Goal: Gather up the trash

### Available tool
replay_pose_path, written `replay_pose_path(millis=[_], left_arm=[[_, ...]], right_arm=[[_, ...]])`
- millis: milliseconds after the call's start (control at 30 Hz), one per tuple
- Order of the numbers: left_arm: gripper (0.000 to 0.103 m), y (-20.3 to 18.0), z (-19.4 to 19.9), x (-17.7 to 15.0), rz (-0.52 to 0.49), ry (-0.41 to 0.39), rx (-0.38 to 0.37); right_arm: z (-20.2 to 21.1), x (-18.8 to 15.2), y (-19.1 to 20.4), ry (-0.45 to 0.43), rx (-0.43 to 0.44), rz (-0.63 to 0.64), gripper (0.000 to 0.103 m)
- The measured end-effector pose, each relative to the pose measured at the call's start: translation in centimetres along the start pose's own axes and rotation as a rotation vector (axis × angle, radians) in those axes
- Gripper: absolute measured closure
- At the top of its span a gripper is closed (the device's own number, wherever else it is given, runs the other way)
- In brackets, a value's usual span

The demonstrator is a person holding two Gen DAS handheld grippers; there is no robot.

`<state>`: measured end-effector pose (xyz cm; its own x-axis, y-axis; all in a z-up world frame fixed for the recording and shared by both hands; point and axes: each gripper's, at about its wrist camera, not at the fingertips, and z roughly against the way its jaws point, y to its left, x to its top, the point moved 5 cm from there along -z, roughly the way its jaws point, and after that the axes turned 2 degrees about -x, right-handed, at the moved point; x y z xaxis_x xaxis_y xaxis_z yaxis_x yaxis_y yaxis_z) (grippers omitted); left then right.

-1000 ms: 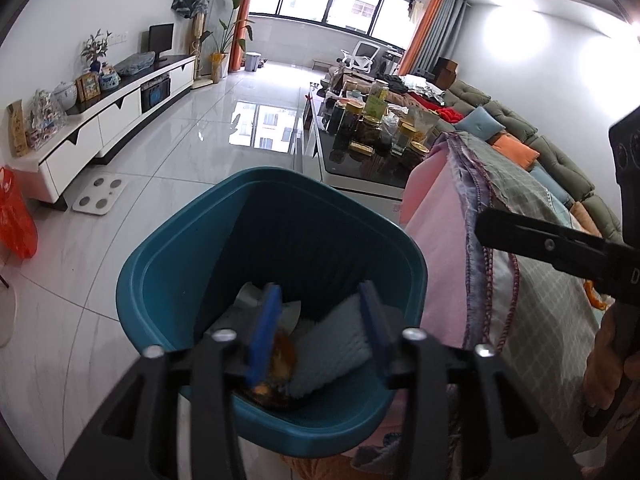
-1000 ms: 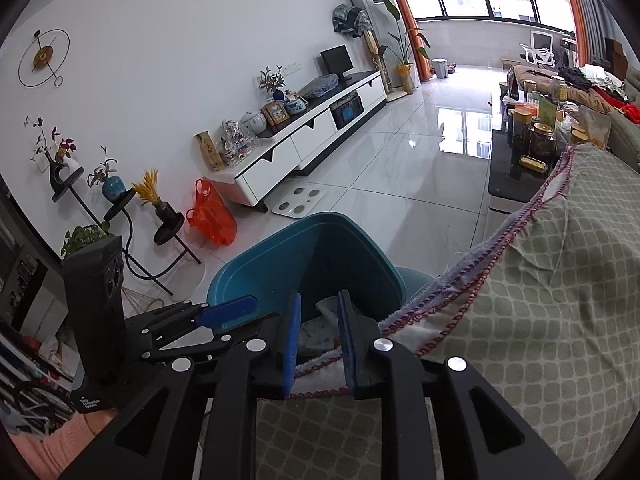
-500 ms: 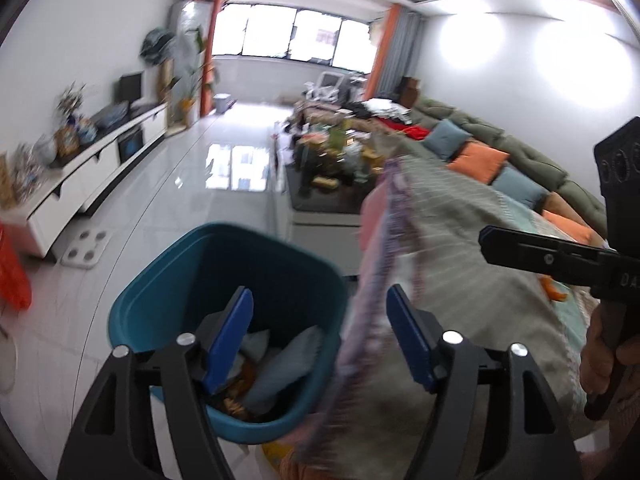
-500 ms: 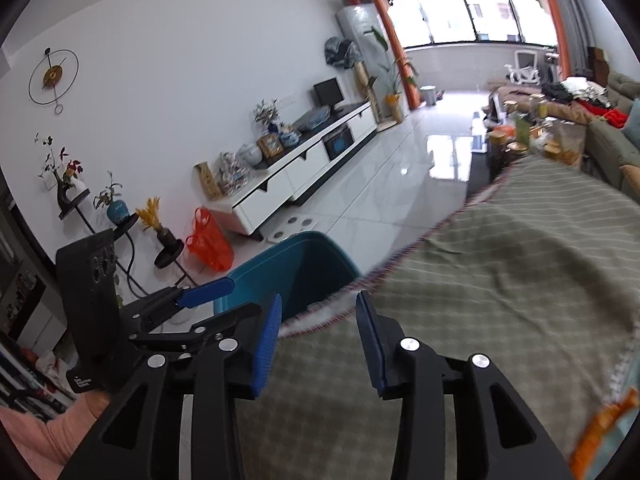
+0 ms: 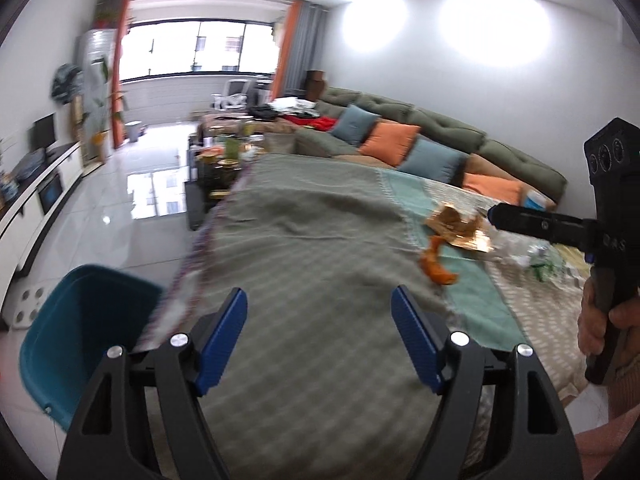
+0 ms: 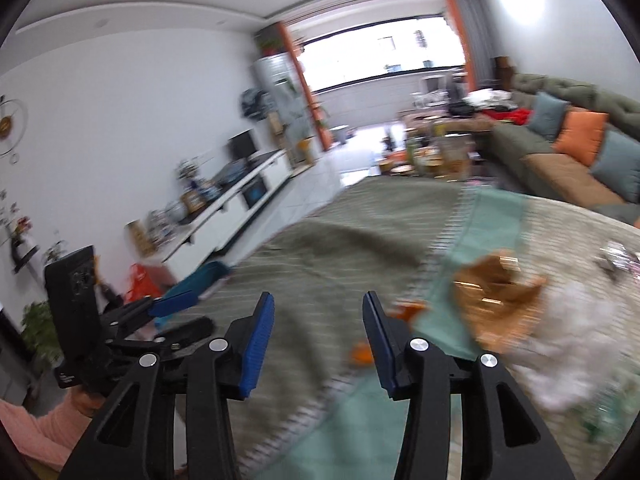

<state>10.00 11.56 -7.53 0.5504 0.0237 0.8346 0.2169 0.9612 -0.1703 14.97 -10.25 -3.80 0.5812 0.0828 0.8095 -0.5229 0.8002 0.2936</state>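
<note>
On the checked green cloth (image 5: pixel 320 232) lie a curled orange peel (image 5: pixel 434 264), a crumpled gold wrapper (image 5: pixel 460 226) and clear plastic (image 5: pixel 516 246). My left gripper (image 5: pixel 318 300) hovers over bare cloth, its jaws opening with nothing between them. The teal bin (image 5: pixel 72 332) stands on the floor at its lower left. In the blurred right wrist view my right gripper (image 6: pixel 318 300) is also opening and holds nothing. The orange peel (image 6: pixel 408 312) and gold wrapper (image 6: pixel 496 292) lie just right of its fingers. The left gripper (image 6: pixel 176 304) shows at its left.
A green sofa (image 5: pixel 460 132) with orange and blue cushions runs along the right wall. A dark coffee table (image 5: pixel 216 176) crowded with jars stands beyond the cloth. A white TV cabinet (image 6: pixel 224 212) lines the left wall, a red bag (image 6: pixel 140 284) beside it.
Both grippers swung right, away from above the teal bin, to over the cloth. Both sets of jaws opened wider. The peel, wrapper and plastic came into view.
</note>
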Motion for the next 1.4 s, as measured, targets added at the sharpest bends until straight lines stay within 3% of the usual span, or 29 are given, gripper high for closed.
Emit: replay_pose_path(millis=[300,467,667,733,833,867,900,1100,1233,1400], left_arm=[[0.028,-6.8,-2.6,0.0,-0.101,0.041,-0.12],[0.028,-8.2,-4.9,0.0,-0.124,0.098,-0.137],[0.029,-9.3,-7.5,0.5,-0.121,0.163,-0.154],[0.029,-9.6,-8.2,0.5,-0.123,0.182,-0.159],[0.034,-10.0,-9.4,0.6,-0.123,0.216,-0.171],[0.036,-10.0,-9.9,0.6,-0.12,0.233,-0.168],[0.037,-10.1,-10.3,0.4,-0.117,0.246,-0.166],[0.054,-9.6,-11.3,0.1,-0.093,0.292,-0.16],[0.081,-9.4,-11.3,0.0,-0.093,0.3,-0.16],[0.084,-9.5,-11.0,0.1,-0.089,0.286,-0.164]], right_arm=[[4.5,-0.2,-9.9,-0.063,-0.263,-0.116,0.051],[4.2,-0.8,-14.3,-0.038,-0.328,-0.164,0.047],[2.4,-0.6,-16.7,0.008,-0.304,-0.197,0.049],[1.8,-0.7,-16.8,0.022,-0.3,-0.19,0.057],[1.2,-0.9,-16.8,0.039,-0.287,-0.191,0.079],[1.1,-0.9,-16.7,0.04,-0.283,-0.184,0.092],[1.2,-0.9,-16.6,0.038,-0.284,-0.18,0.097],[2.8,-0.2,-15.9,-0.02,-0.257,-0.171,0.1],[3.9,0.7,-15.4,-0.058,-0.226,-0.18,0.1],[5.4,1.8,-14.2,-0.111,-0.207,-0.17,0.1]])
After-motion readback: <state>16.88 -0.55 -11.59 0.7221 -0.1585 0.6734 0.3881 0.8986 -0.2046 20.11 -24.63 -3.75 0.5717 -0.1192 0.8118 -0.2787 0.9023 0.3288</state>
